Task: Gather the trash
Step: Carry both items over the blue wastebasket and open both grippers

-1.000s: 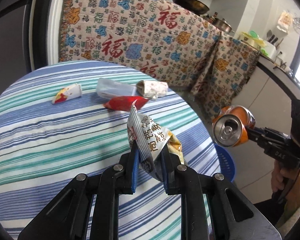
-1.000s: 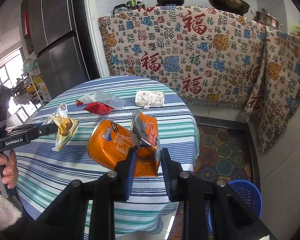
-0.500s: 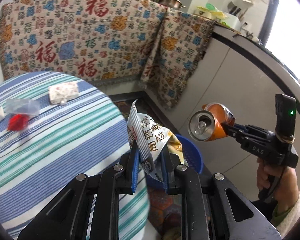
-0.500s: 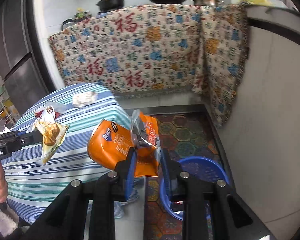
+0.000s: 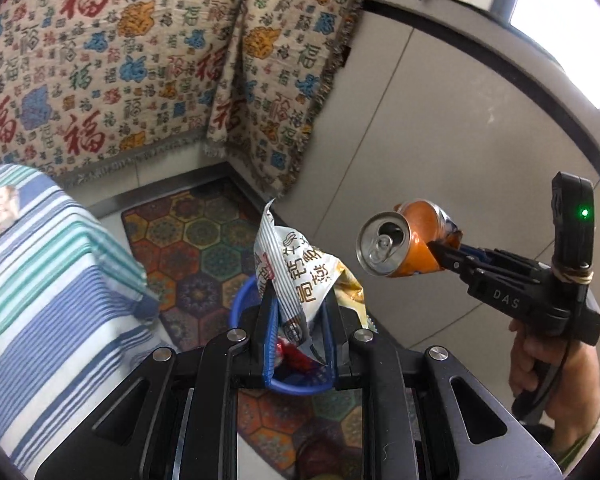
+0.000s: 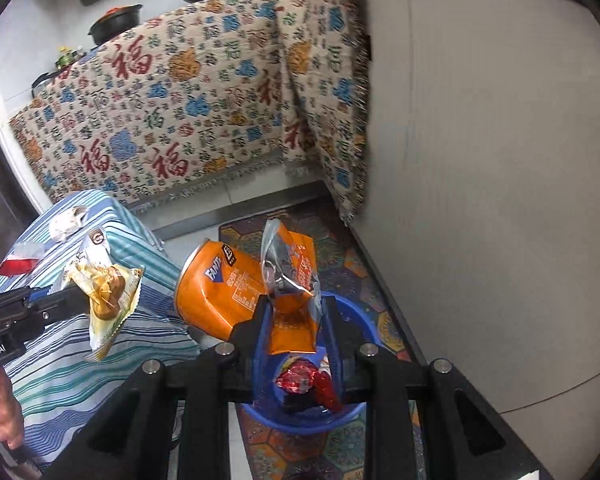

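A second ago both cameras looked across the striped counter (image 5: pixel 40 280); now each looks down past its edge at the floor mat and the blue basket (image 6: pixel 360 328), so both loads have been carried off the counter and the drop looks like the next step. The left hand-held gripper (image 5: pixel 298 320) is clenched on a crumpled snack wrapper (image 5: pixel 300 276), which stands up from between its fingers toward 12 o'clock, and the basket's rim shows directly behind and below that grip. The right hand-held gripper (image 6: pixel 296 320) is grasping a dented orange can (image 6: pixel 216 292) together with an orange packet (image 6: pixel 296 280); the can leans out toward 10 o'clock of the fingers, the packet rises at 12. In the right wrist view the basket sits straight beneath the fingertips, with red wrappers (image 6: pixel 304 380) already lying in it. In the left wrist view the can hangs at 3 o'clock of the wrapper, well above the floor. More trash, a white crumpled piece (image 6: pixel 66 220) and a red packet (image 6: pixel 18 266), lies on the counter at 9 o'clock, so I judge the collection unfinished.
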`<state>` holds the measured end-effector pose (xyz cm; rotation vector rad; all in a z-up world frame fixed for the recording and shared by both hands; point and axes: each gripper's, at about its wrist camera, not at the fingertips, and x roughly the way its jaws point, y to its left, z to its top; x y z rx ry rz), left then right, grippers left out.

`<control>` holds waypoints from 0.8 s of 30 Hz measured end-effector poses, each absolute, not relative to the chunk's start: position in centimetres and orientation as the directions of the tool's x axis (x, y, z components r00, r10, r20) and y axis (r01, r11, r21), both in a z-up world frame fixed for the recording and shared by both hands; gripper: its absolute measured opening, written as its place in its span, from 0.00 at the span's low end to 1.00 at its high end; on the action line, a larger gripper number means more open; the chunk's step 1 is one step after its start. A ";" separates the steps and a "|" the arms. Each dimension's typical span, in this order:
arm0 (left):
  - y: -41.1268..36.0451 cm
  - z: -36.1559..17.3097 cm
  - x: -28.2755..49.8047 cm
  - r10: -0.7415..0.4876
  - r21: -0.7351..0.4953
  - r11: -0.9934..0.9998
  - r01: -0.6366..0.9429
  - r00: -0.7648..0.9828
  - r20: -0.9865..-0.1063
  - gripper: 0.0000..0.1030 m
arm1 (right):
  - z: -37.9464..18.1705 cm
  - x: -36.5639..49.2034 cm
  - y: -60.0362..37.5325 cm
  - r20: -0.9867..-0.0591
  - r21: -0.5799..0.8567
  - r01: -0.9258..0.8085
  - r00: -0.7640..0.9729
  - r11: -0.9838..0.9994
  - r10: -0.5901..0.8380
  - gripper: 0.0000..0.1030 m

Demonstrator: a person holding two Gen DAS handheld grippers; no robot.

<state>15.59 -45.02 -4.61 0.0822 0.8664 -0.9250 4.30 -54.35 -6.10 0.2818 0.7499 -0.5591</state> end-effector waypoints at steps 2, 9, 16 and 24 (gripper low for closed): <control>-46.2 -5.4 15.9 -0.663 -0.290 0.620 0.729 0.289 -0.691 0.17 | -6.8 4.1 -55.5 -0.719 0.041 0.587 0.579 0.809 -0.384 0.25; -50.1 -8.2 16.5 -0.652 -0.290 0.608 0.740 0.257 -0.713 0.17 | -9.2 3.6 -58.9 -0.757 0.045 0.624 0.531 0.780 -0.380 0.25; -52.4 -9.7 16.3 -0.640 -0.270 0.596 0.756 0.244 -0.729 0.17 | -11.6 3.8 -61.3 -0.785 0.069 0.640 0.508 0.766 -0.354 0.25; -54.1 -11.8 16.8 -0.619 -0.253 0.597 0.761 0.235 -0.750 0.18 | -13.6 5.6 -61.9 -0.810 0.081 0.626 0.495 0.776 -0.315 0.26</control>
